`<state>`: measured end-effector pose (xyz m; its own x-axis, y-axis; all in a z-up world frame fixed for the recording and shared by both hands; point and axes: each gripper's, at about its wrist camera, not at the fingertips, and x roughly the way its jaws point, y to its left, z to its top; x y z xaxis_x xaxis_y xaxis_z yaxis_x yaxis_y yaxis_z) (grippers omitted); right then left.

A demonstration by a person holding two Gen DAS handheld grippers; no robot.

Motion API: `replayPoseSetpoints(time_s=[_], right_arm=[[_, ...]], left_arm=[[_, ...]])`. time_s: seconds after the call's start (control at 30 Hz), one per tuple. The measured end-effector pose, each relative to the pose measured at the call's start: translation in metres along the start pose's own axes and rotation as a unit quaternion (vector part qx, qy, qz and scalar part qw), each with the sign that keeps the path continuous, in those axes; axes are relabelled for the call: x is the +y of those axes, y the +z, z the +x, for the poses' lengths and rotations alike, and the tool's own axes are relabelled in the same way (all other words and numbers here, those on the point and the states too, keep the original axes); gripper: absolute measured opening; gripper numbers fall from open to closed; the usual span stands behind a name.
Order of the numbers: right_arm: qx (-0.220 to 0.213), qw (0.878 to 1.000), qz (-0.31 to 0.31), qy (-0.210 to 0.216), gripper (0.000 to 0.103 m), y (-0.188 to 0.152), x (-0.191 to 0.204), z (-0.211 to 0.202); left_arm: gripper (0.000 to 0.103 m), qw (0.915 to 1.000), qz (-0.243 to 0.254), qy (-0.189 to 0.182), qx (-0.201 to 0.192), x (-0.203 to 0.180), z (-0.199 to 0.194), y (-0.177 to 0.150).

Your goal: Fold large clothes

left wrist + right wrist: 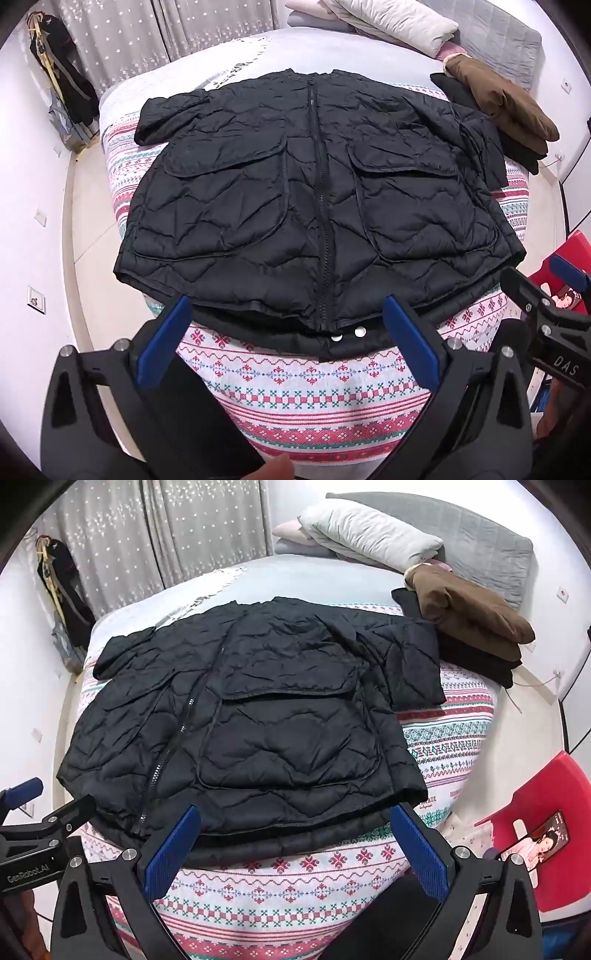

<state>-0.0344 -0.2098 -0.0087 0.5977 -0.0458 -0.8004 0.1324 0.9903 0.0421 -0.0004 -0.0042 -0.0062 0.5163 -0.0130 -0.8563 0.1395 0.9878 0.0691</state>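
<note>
Jacket: black quilted puffer jacket [317, 192] w/ centre zip, lies front-up, spread flat on the bed; hem nearest both grippers, collar at the far end
Sleeves: jacket sleeve on the left [166, 114] sticks out sideways; the other sleeve [413, 664] is bent over by the body's edge, near the clothes stack
Handling (judgement): prob light, soft, puffy; shell looks slick, so layers may slide on each other and folds may spring back; zip line gives a bit of stiffness down the middle
Grip spots (judgement): hem corners or sleeve cuffs, pinch the edge thru both layers; 2 flap pockets [229, 162] are bulky, avoid pinching there
Left gripper [291, 332]: blue-padded fingers spread wide, holding nothing, hovering just short of the hem near the snap buttons [347, 334]
Right gripper [295, 842]: fingers likewise apart, empty, over the hem's right part
Progress (judgement): no fold made yet; sleeves in first seems likely
Bed cover: patterned knit-print blanket [295, 387], pink/green/white
Around: brown and black folded clothes stack [469, 627] just beyond the bent sleeve; white pillow [369, 531] at the head; red plastic stool [546, 849] w/ phone beside the bed
</note>
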Motion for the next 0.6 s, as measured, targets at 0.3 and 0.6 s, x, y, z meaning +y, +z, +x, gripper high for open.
replayPoseSetpoints(time_s=[0.3, 0.6], right_arm=[[0.003, 1.0, 0.0, 0.001, 0.103, 0.001, -0.0023, 0.0016], [0.003, 1.0, -0.001, 0.002, 0.103, 0.0018, -0.0029, 0.0022]], left_arm=[[0.103, 1.0, 0.0, 0.0, 0.004, -0.0015, 0.0025, -0.0003], [0.103, 1.0, 0.001, 0.001, 0.002, -0.0018, 0.0022, 0.0007]])
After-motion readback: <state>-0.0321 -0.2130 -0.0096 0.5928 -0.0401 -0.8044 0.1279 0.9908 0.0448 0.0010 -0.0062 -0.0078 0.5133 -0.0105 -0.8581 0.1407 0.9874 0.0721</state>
